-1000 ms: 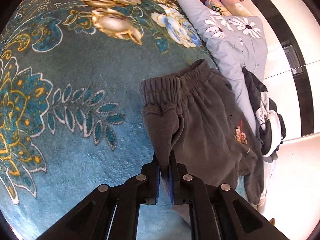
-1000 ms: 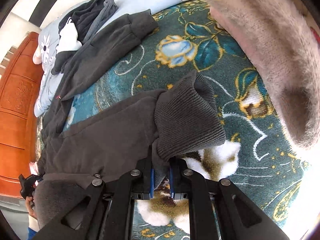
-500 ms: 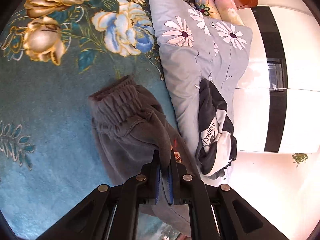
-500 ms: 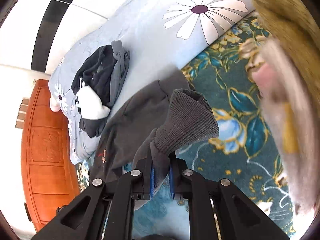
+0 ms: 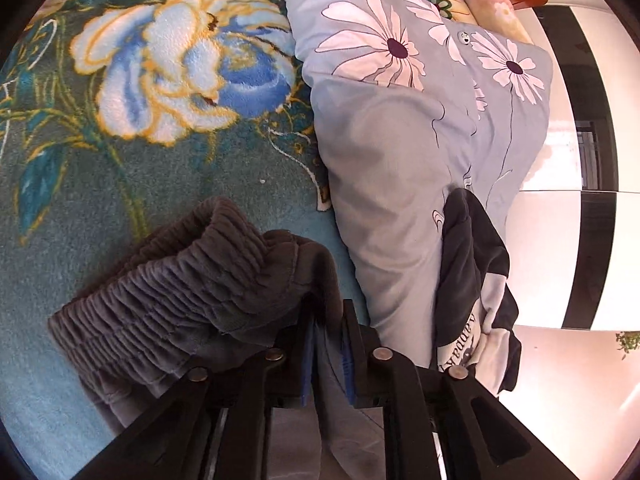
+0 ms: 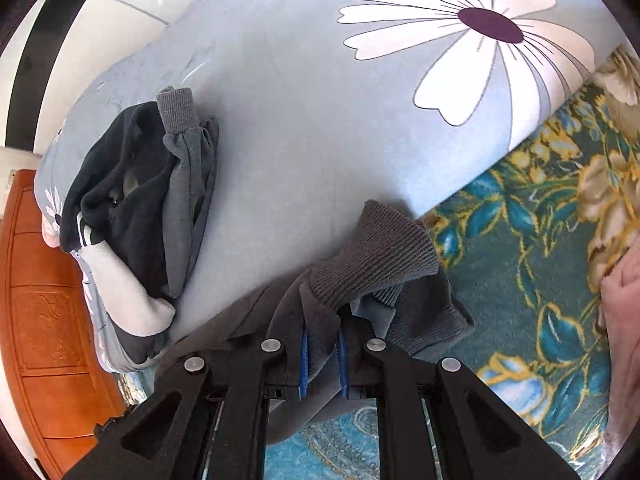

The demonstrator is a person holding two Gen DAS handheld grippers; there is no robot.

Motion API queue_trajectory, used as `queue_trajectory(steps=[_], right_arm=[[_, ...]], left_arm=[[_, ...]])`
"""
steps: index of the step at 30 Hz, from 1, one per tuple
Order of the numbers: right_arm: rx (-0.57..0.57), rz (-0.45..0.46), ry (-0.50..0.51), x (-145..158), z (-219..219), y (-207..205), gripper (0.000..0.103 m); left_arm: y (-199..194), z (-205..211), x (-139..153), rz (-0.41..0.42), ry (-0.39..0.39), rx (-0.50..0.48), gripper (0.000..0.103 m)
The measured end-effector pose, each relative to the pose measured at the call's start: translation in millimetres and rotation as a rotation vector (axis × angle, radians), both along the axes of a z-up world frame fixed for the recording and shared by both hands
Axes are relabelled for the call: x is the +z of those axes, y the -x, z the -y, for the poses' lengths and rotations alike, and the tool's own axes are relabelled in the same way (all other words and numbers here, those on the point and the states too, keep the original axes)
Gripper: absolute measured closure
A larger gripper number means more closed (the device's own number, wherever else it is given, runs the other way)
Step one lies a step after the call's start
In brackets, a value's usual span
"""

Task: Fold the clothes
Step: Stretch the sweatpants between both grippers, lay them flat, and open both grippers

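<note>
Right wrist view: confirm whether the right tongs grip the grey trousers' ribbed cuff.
Yes, the right tongs pinch grey fabric just below the ribbed cuff of the trousers.

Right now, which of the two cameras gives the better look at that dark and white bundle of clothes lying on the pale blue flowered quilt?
The right wrist view: the bundle of clothes lies whole on the quilt, its ribbed grey cuff sticking up. The left wrist view shows the bundle squeezed toward the right, with printed lettering on its white part.

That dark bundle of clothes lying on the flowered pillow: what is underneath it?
The dark bundle of clothes rests on the light blue flowered pillow. The pillow's fabric shows all around it; the patch directly beneath is covered, so nothing more can be told.
</note>
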State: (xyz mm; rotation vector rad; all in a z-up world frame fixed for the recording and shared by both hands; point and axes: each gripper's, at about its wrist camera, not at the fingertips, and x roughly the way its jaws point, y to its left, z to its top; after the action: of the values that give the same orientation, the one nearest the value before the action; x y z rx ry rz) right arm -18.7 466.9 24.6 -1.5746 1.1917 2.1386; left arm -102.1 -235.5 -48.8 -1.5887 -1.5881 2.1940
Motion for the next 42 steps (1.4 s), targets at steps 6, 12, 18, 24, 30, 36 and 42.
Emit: queue_trajectory(steps=[6,12,18,24,30,36,42], right_arm=[[0.058,-0.071,-0.032,4.1,7.7,5.5,0.065],[0.086,-0.187,-0.106,31.0,14.0,-18.0,0.051],[0.018,-0.207,-0.078,12.5,-3.4,-81.5,0.041],[-0.102,-0.194,0.08,-43.2,-9.7,-98.5,0.035],[-0.192,-0.26,0.096,-59.7,1.3,-78.7,0.025],[-0.235,-0.247,0.008,-47.4,11.5,-65.5,0.038],[-0.231,-0.222,0.011,-24.4,12.7,-69.5,0.081]], left_arm=[[-8.7,-21.7,38.9,-0.157,-0.023,-0.193,0.048],[-65.5,-4.4,78.8,-0.169,0.413,-0.171,0.039],[-112.7,36.9,-5.5,0.019,0.319,-0.07,0.039],[-114.2,36.4,-36.3,0.003,0.23,0.014,0.036],[-100.2,30.0,-37.2,-0.051,0.251,0.048,0.035],[-93.0,28.5,-33.7,-0.046,0.244,0.117,0.042],[-99.9,22.3,-6.7,-0.066,0.3,0.134,0.067]])
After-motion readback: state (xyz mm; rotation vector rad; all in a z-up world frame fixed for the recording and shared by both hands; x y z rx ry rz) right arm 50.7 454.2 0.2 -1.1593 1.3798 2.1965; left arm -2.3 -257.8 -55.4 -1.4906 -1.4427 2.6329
